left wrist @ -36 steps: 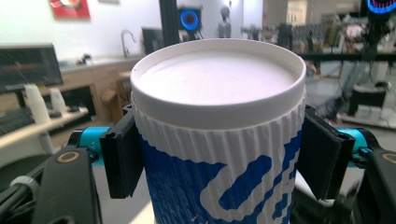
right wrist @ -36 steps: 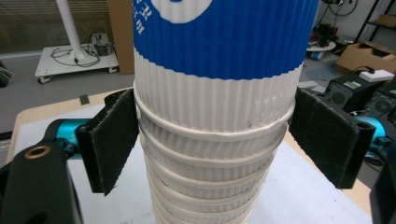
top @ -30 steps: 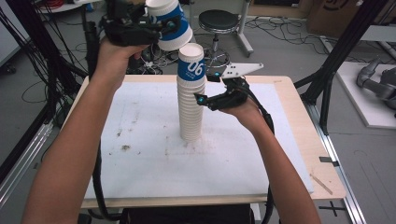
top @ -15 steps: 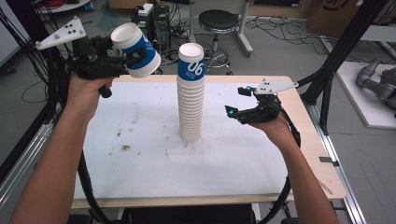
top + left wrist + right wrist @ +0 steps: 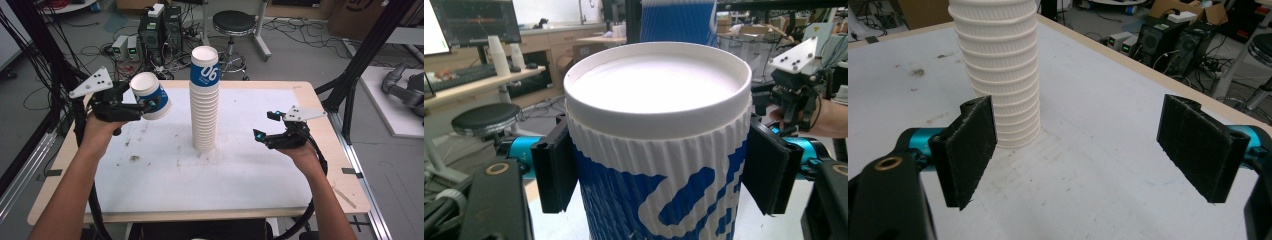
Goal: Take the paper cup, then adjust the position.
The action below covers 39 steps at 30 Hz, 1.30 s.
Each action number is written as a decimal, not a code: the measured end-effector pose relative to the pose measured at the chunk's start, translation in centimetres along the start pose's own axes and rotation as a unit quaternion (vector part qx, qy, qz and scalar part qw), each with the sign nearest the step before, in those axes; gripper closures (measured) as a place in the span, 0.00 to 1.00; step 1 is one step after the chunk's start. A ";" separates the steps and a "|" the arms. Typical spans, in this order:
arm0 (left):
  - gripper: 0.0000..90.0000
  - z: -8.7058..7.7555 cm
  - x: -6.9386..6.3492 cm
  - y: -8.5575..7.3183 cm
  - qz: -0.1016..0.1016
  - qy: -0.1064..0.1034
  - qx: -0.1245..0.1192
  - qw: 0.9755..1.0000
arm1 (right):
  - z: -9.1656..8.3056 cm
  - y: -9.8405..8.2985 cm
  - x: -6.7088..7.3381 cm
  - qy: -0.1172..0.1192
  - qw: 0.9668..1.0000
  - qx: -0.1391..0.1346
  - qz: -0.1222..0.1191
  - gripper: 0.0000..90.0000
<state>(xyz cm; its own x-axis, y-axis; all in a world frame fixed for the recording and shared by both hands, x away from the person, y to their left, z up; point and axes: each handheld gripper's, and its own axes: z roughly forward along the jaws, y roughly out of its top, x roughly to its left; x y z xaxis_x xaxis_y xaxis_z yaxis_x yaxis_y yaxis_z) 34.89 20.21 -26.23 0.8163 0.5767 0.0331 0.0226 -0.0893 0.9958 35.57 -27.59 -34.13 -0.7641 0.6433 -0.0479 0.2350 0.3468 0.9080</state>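
High view showed the left gripper clamped on a paper cup, beside the cup stack. Right gripper hung empty, jaws apart. Best to set the cup down upright, well apart from the stack

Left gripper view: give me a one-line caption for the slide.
Left gripper clamps a blue-and-white paper cup between its jaws, rim toward the camera.

A black stool stands beyond the table.
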 end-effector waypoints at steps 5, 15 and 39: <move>0.29 0.4 -0.5 -1.7 -0.008 0.001 0.004 1.000 | 0.6 -1.0 0.2 0.006 1.000 0.005 0.025 0.18; 0.29 1.8 -2.2 -4.3 -0.012 -0.015 0.023 1.000 | 0.5 -1.4 1.1 0.016 0.999 -0.021 0.022 0.18; 0.29 7.2 -7.2 -4.9 0.008 -0.092 0.049 0.994 | 2.5 -1.3 5.8 0.104 0.993 -0.048 -0.011 0.18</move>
<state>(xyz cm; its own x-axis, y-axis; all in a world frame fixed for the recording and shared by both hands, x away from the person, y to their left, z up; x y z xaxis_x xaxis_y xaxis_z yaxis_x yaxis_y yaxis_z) 33.04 10.58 -32.01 0.9089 0.4163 0.0230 0.0583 -0.1814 0.9817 32.30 -22.62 -36.65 -0.8782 0.4781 0.0103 0.1669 0.2863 0.9435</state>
